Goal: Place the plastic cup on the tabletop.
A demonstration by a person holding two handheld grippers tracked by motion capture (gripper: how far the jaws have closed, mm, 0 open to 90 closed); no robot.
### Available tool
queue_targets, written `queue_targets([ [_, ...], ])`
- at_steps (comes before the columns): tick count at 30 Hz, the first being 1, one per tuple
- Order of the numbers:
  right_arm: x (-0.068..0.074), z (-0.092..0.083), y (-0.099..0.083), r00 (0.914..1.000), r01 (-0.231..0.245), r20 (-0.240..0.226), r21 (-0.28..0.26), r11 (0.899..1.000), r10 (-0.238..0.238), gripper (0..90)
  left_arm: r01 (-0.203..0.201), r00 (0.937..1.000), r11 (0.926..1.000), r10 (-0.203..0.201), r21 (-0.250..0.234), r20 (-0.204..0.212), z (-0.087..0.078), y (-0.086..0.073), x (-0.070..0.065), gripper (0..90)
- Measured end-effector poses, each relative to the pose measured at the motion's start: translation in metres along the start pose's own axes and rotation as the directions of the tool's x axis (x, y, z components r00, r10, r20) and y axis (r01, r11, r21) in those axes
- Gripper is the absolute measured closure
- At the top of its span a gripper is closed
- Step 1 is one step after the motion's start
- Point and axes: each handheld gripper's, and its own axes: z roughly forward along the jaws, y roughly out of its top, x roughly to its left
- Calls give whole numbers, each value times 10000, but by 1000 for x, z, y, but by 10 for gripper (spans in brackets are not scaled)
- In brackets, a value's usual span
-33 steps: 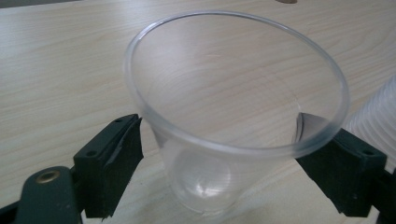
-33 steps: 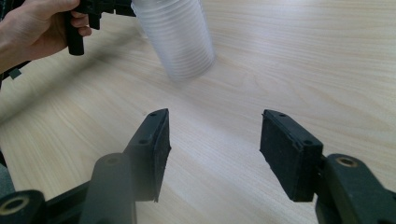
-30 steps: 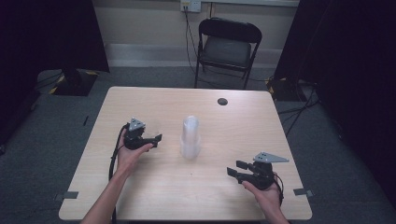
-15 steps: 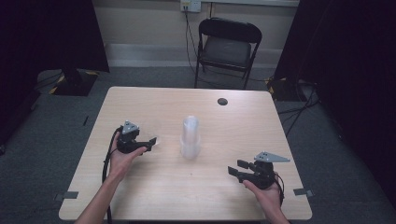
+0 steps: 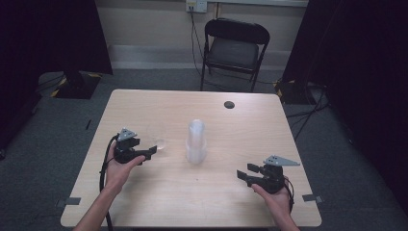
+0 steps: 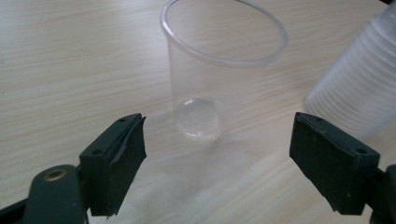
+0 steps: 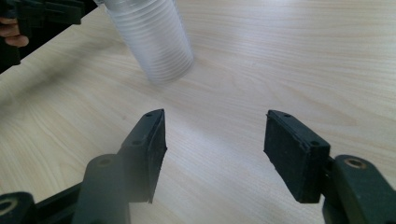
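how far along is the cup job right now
Done: one clear cup stands upright alone on the table, apart from the cup stack. In hand: nothing; the left gripper sits just short of that cup, jaws open though just closing a little, nothing between them. The right gripper, just opening further, is empty too. Left: seemingly the rest of the stack.

No text, label, brand, number or sign can be read in any view. The cup [image 6: 219, 70], the stack of cups [image 5: 196, 142] and the table [image 5: 250, 125] are seen unmarked.
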Motion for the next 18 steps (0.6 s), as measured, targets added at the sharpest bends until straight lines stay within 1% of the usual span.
queue_targets([
  [3, -1, 0, 0, 10000, -16, 45, 14, 10000, 16, 390, -105, 9999, 9999, 105, 93, -9, -5, -2, -3, 183],
  [7, -3, 0, 1, 9999, -105, 99, -16, 9999, 106, 391, -435, 9990, 9989, 434, 183, 89, -14, -7, -11, 183],
  [8, -4, 0, 1, 9999, -116, 106, -37, 9999, 116, 391, -514, 9986, 9981, 510, 344, 133, -16, -8, -13, 183],
  [10, -4, 0, 1, 9999, -96, 127, -40, 9999, 96, 391, -509, 9985, 9978, 500, 418, 215, -19, -9, -16, 183],
  [11, -3, 0, 1, 9999, -20, 133, 53, 10000, 20, 392, -362, 9992, 9988, 357, 323, 178, -22, -13, -18, 183],
  [12, -3, 0, 1, 9999, 18, 133, 43, 10000, -18, 393, -371, 9992, 9987, 364, 359, 187, -23, -16, -20, 183],
  [13, -3, 0, 0, 9999, 18, 121, 41, 10000, -18, 393, -402, 9989, 9985, 393, 375, 249, -24, -18, -22, 183],
  [14, -3, 0, 0, 9999, 29, 129, 40, 10000, -29, 392, -484, 9984, 9973, 466, 553, 325, -25, -19, -24, 183],
  [15, -3, 0, 0, 9999, 26, 148, 44, 10000, -26, 392, -484, 9984, 9973, 466, 553, 325, -25, -19, -24, 183],
  [16, -3, 0, 0, 9999, -2, 154, 48, 10000, 2, 392, -656, 9972, 9960, 632, 613, 401, -28, -20, -29, 183],
  [18, -4, 0, 0, 9999, -26, 163, 39, 10000, 26, 391, -727, 9964, 9955, 700, 601, 471, -31, -20, -31, 183],
])
